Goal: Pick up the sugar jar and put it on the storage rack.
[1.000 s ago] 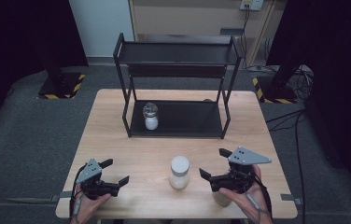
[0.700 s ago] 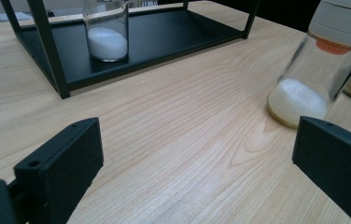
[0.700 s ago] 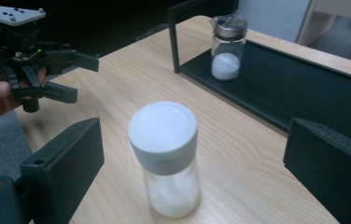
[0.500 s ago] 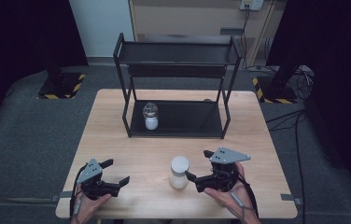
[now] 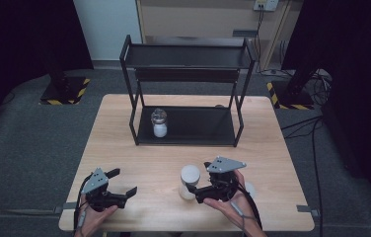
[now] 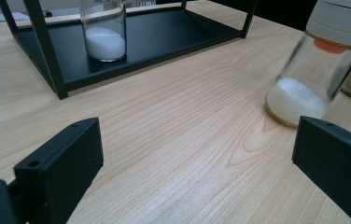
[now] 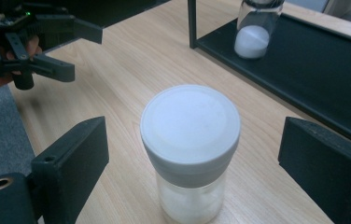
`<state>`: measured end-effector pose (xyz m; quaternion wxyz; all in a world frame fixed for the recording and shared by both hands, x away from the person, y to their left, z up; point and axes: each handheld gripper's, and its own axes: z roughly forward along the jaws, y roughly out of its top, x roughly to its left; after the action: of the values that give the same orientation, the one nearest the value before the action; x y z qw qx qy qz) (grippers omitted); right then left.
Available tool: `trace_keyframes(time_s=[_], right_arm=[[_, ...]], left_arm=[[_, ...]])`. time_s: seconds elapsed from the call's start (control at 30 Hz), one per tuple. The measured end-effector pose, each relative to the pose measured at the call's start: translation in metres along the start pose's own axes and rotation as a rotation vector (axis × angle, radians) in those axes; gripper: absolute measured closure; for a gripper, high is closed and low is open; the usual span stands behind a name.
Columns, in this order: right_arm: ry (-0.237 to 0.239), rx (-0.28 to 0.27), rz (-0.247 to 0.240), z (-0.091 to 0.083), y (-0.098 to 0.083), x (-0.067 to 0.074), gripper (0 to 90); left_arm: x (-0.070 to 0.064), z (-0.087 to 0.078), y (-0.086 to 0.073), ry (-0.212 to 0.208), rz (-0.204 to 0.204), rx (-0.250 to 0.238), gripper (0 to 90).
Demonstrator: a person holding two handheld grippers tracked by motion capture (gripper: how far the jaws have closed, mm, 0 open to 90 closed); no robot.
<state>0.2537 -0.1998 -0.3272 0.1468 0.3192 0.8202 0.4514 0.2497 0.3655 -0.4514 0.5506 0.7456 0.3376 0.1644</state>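
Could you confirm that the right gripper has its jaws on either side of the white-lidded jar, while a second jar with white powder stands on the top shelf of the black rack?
Not quite: the second jar stands on the bottom shelf of the black rack, as the high view shows. The rest holds: the right gripper has its jaws on either side of the white-lidded jar, not yet pressing it.

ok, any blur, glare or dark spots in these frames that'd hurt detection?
High view: even light on the table, surroundings nearly black, image soft. Left gripper view: white-lidded jar at the right edge looks smeared, wood grain sharp. Right gripper view: that jar's lid is sharp, mild sheen; the shelf jar is softer.
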Motion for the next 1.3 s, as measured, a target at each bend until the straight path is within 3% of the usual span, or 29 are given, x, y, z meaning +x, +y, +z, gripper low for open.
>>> trace_keyframes(time_s=[0.53, 0.87, 1.3], right_arm=[[-0.015, 0.052, -0.014, 0.025, 0.006, 0.006, 15.8], [-0.042, 0.082, -0.042, 0.039, 0.006, 0.010, 33.5], [-0.053, 0.071, -0.042, 0.039, 0.003, 0.014, 33.9]], left_arm=[[0.000, 0.000, 0.000, -0.002, 0.000, 0.001, 0.8], [0.001, 0.000, 0.000, -0.002, -0.001, 0.000, 0.8], [0.001, 0.000, 0.000, -0.002, 0.001, 0.001, 0.9]])
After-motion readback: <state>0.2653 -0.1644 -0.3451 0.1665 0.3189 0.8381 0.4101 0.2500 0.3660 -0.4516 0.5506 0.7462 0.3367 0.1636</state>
